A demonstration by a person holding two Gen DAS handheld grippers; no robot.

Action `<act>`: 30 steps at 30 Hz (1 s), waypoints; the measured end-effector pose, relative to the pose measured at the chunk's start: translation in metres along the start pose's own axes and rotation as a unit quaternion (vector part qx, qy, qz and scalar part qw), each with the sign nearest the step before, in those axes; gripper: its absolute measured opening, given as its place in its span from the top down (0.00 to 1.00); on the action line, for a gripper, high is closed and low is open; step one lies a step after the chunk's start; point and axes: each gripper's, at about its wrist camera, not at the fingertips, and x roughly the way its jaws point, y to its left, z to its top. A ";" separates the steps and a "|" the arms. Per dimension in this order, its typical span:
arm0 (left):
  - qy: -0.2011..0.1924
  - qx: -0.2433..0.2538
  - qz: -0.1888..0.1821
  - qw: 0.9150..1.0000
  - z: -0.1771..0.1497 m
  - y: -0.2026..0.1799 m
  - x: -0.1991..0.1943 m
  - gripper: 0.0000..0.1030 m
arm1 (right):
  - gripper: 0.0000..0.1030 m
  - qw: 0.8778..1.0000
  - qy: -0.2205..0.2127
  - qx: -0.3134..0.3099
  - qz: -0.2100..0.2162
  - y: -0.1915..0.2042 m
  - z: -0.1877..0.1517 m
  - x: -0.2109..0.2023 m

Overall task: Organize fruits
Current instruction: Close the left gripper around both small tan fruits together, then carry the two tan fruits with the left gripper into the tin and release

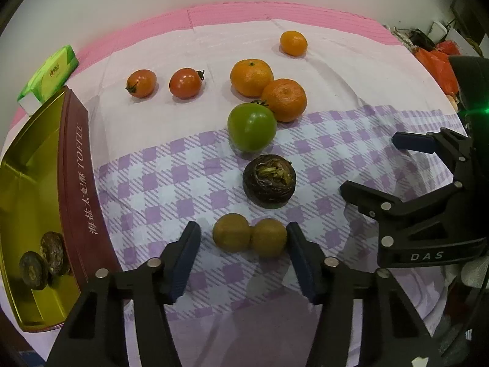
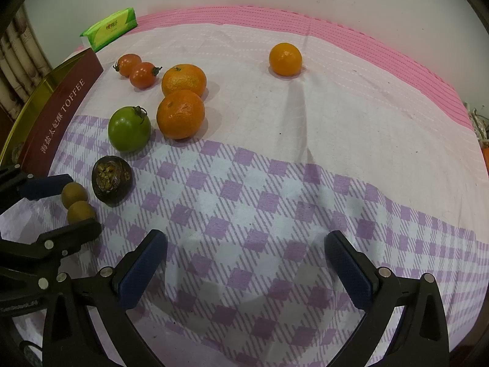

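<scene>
Between the left hand-held gripper's [image 1: 243, 244] unclenched jaws, two brown longans [image 1: 250, 237]; right hand-held gripper [image 2: 246, 263] released

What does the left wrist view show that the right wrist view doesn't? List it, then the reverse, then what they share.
Only the left wrist view: the inside of the toffee tin, with two dark fruits lying in it, and red bags at the far right.

Only the right wrist view: the right tongs head-on, open over bare checked cloth.

Both: the left tongs flanking the two brown fruits, the dark round fruit, green tomato, two red tomatoes, three oranges and green tissue pack.
</scene>
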 end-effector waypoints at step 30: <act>-0.033 -0.034 0.006 0.999 0.006 0.017 -0.032 0.58 | 0.00 1.000 -0.002 0.001 0.000 0.000 0.000 0.000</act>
